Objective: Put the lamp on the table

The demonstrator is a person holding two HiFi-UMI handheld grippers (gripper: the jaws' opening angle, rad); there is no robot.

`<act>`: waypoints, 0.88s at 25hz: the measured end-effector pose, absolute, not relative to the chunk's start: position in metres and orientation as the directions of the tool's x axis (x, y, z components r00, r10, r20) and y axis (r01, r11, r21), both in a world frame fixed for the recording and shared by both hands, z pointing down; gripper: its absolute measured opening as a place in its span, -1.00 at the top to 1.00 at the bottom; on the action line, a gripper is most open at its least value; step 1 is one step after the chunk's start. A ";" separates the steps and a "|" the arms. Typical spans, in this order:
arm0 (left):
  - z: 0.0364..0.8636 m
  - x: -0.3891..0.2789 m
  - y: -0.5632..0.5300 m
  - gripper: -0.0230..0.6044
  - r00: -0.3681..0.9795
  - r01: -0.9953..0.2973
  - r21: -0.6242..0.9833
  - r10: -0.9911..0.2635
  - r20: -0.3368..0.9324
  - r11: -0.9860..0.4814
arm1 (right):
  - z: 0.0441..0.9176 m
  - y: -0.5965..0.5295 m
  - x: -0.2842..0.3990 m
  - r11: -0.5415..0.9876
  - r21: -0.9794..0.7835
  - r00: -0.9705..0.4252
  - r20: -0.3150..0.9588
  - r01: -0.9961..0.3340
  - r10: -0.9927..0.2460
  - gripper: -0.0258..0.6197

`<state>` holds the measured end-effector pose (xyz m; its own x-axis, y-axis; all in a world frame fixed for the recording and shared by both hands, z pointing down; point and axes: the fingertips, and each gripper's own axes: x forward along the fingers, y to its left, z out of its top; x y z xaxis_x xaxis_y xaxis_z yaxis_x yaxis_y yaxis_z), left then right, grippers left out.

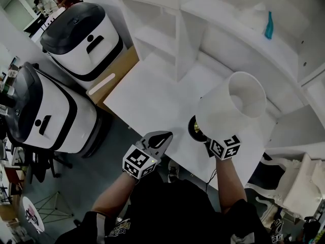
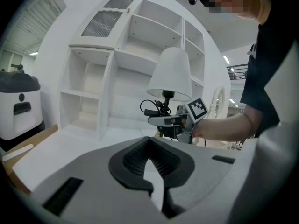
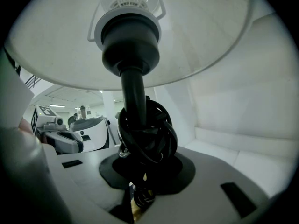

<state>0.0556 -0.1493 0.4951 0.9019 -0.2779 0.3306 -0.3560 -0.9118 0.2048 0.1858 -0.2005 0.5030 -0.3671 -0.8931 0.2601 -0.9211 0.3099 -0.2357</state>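
Head view: the table lamp [image 1: 231, 105] is held above the white desk [image 1: 152, 93], over its near edge, in the right hand-held gripper [image 1: 205, 136].

Left gripper view: the left hand-held gripper [image 2: 150, 146] is pressed together and empty, over the desk.

Right gripper view: the jaws pinch the lamp's stem, which is wound with black cord [image 3: 149, 134].

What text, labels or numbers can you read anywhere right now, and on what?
None readable.
Left gripper and right gripper cubes: square markers only, no letters.
Lamp: no print visible.
Shirt print: too blurred to read.
Round sign, lower left: too small to read.
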 end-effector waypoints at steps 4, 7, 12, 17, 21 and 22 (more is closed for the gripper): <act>0.497 0.060 -0.157 0.91 0.915 -0.312 0.209 -0.235 0.328 -0.927 | 0.507 -0.208 0.186 0.290 -0.234 -0.347 0.262 -0.928 -0.900 0.63; 0.500 0.065 -0.163 0.90 0.925 -0.266 0.206 -0.189 0.330 -0.942 | 0.510 -0.217 0.190 0.266 -0.223 -0.320 0.263 -0.938 -0.910 0.63; 0.510 0.067 -0.191 0.91 0.933 -0.226 0.231 -0.142 0.331 -0.946 | 0.521 -0.240 0.196 0.209 -0.217 -0.265 0.272 -0.954 -0.925 0.63; 0.515 0.066 -0.209 0.91 0.939 -0.176 0.245 -0.088 0.332 -0.953 | 0.531 -0.256 0.195 0.160 -0.226 -0.221 0.280 -0.961 -0.934 0.63; 0.520 0.070 -0.225 0.91 0.943 -0.145 0.248 -0.057 0.328 -0.958 | 0.544 -0.270 0.197 0.147 -0.223 -0.209 0.287 -0.964 -0.935 0.63; 0.523 0.072 -0.229 0.90 0.943 -0.136 0.248 -0.049 0.329 -0.959 | 0.547 -0.274 0.198 0.144 -0.220 -0.205 0.289 -0.965 -0.935 0.63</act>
